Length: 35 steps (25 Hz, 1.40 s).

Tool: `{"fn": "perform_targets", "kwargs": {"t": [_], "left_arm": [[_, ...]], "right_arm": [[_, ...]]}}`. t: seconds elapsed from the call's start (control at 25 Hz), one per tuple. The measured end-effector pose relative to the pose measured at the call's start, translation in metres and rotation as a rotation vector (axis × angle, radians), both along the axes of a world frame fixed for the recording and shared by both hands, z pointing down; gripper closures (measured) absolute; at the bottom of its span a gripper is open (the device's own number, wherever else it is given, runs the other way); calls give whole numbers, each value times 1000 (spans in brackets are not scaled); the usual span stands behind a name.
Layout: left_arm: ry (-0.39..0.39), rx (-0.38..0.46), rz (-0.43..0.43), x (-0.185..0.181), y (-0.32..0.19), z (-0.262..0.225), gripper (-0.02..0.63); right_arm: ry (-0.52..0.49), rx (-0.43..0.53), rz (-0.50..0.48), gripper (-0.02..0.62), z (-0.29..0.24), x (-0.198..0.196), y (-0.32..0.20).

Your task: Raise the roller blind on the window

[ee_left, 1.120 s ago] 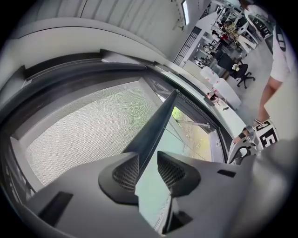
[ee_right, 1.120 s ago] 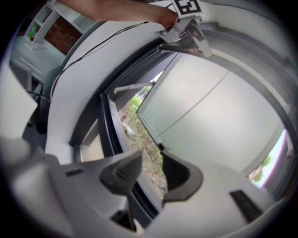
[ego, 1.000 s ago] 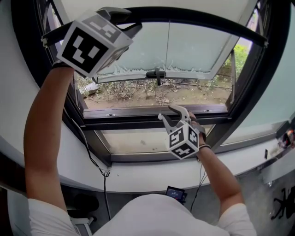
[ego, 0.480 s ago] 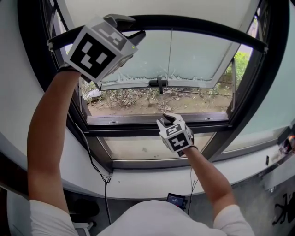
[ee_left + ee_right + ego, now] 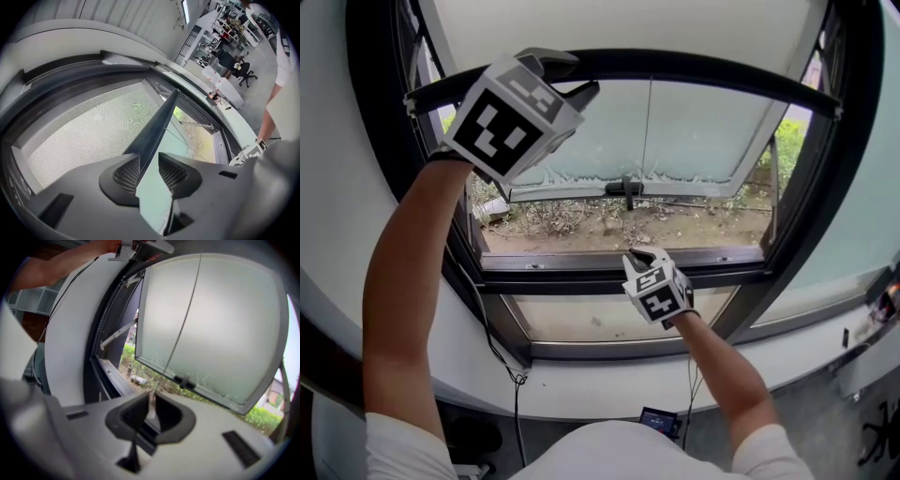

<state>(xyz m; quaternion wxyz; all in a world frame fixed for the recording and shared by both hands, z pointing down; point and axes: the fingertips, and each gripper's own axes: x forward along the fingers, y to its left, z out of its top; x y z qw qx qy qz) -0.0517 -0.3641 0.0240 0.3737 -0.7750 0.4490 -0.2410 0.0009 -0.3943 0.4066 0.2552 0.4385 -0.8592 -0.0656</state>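
Black bottom rail (image 5: pixel 712 68) of the roller blind (image 5: pixel 609 23) curves across the upper part of the head view. The pale fabric shows only above it, along the top edge of the frame. Below the rail a frosted window sash (image 5: pixel 703 131) stands tilted outward, with dry ground and plants (image 5: pixel 600 217) visible under it.

At upper left, the left gripper (image 5: pixel 583 75) is held up at the rail's left end. Its jaws are spread wide, one above the rail and one below. In the left gripper view the rail runs between the two pads with the mesh fabric to its left.

A thin cord (image 5: pixel 648 122) hangs straight down the middle of the window. At frame centre, just over the lower window frame (image 5: pixel 581 261), the right gripper (image 5: pixel 643 253) meets the cord. Its jaws have just been closing and now stand close about the cord, which lies against the left-hand pad (image 5: pixel 136 411). A dark slit seems to remain on the other side, though blur there makes that uncertain.
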Motion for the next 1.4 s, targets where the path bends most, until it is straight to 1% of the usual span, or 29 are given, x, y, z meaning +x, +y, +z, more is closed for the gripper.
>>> {"fn": "perform_targets", "kwargs": {"t": [0.24,0.44,0.76,0.92,1.04,1.16,1.24,1.4], "left_arm": [[18,36,-2,-1,0,-16,472],[52,67,6,-2,2,-27,472],[125,132,17,-3,4,-46,472],[179,162,50,-3,9,-55,472],[217,150,96,0,14,-58,472],[208,156,109,2,19,-53,472],[215,157,116,1,22,-50,472],[267,131,147,-3,28,-43,472]], "right_arm": [[46,66,13,540,-13,5,3],[33,98,26,541,-23,10,4],[45,148,3,543,-39,6,13],[50,188,-10,543,-53,4,17],[51,194,-31,543,-67,0,20],[69,192,-54,544,-75,-8,24],[85,188,-61,543,-74,-13,25],[103,200,-54,543,-74,-13,22]]}}
